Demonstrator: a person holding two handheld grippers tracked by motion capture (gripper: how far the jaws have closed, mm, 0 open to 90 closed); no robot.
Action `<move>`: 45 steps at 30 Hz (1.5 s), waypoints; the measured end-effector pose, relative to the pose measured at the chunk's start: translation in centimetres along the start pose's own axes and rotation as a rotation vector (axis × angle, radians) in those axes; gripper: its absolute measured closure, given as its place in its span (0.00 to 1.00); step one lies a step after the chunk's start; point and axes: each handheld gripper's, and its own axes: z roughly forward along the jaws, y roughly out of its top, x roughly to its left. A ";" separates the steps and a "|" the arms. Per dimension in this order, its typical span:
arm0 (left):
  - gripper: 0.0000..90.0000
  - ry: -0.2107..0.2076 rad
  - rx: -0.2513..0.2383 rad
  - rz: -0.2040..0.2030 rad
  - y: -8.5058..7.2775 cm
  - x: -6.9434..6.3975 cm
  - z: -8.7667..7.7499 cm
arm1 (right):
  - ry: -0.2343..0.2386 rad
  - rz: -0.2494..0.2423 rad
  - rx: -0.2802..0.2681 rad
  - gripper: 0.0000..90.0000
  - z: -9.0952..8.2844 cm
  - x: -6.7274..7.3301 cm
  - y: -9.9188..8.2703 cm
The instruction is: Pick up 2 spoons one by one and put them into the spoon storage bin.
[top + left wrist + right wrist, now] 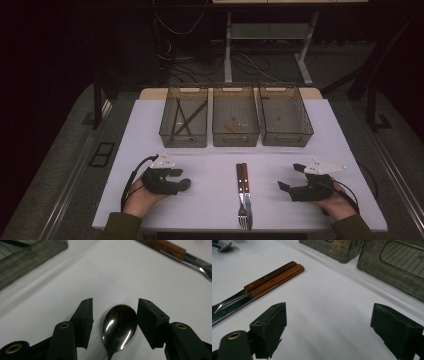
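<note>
**Spoon lying free between our left jaws**

Our left gripper [115, 315] had its jaws apart, with the spoon [119, 326] lying on the white table [120, 272] between them, its bowl clear of both pads. Our right gripper [328, 327] stood wide open over bare tabletop with nothing between its jaws. The wooden-handled fork [240, 192] and knife [247, 192] lay side by side between our hands, below the three mesh bins [235, 122].

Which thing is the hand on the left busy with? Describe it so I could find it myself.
On the white table, look near the front left corner, at the left gripper. Between its parted black jaws lies a spoon. Unlike the wooden-handled fork and knife mid-table, it is shiny metal with a round bowl.
</note>
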 end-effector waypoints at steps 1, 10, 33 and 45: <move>0.52 0.003 -0.002 -0.001 -0.1 0.0 0.0 | -0.001 -0.001 0.001 0.15 0.0 0.0 0.0; 0.54 0.007 0.049 0.012 -0.7 0.0 0.4 | -0.003 -0.007 0.000 0.15 -0.1 0.0 0.1; 0.72 0.010 0.091 0.084 -0.7 -1.0 0.4 | -0.011 -0.010 -0.004 0.15 -0.2 0.0 0.1; 0.89 -0.014 0.091 0.106 -0.8 -1.3 -0.5 | -0.011 -0.011 -0.004 0.15 -0.2 -0.1 0.1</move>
